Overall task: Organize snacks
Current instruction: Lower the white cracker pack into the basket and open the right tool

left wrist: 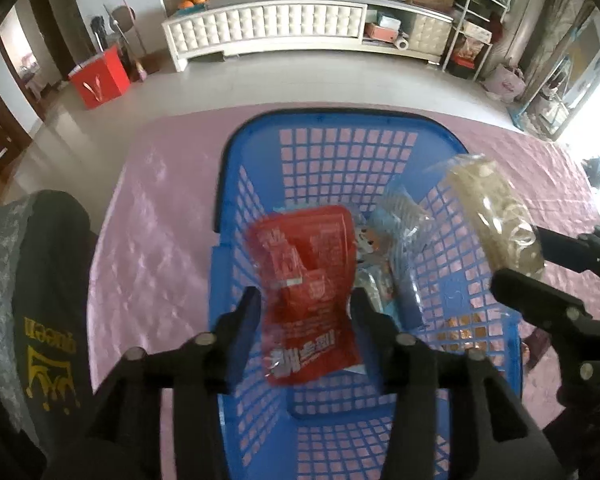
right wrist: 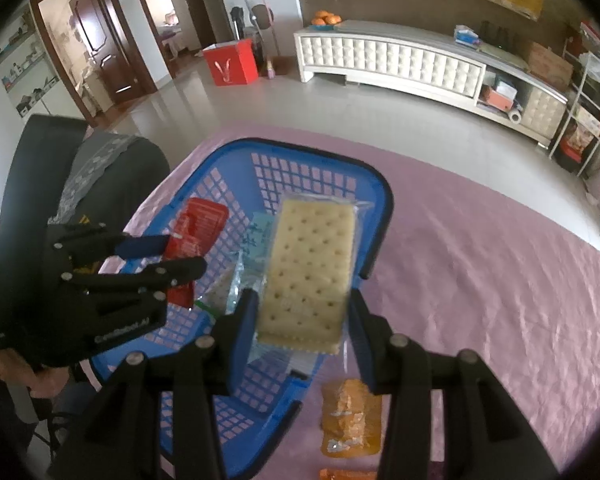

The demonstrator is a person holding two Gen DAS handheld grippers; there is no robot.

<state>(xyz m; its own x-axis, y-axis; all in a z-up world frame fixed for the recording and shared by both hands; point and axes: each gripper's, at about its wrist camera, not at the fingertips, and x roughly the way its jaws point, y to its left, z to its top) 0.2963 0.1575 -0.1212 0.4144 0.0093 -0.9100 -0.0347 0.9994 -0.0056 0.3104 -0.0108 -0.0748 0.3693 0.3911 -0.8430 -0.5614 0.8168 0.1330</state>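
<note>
A blue slotted basket (left wrist: 340, 128) (right wrist: 380, 196) stands on the pink tablecloth. My left gripper (left wrist: 304, 304) (right wrist: 180, 256) is shut on a red snack packet (left wrist: 308, 292) (right wrist: 198, 228) and holds it over the basket. My right gripper (right wrist: 302, 308) (left wrist: 532, 256) is shut on a clear packet of pale crackers (right wrist: 310, 268) (left wrist: 496, 216), held above the basket's right side. A light blue packet (left wrist: 384, 256) (right wrist: 260, 236) and other wrappers lie in the basket.
An orange snack packet (right wrist: 350, 420) lies on the pink cloth (right wrist: 480, 280) right of the basket, another orange one (right wrist: 348, 474) at the bottom edge. A dark chair with a grey garment (left wrist: 32, 280) stands left of the table. A white cabinet (left wrist: 280, 24) and red box (left wrist: 100, 76) stand across the floor.
</note>
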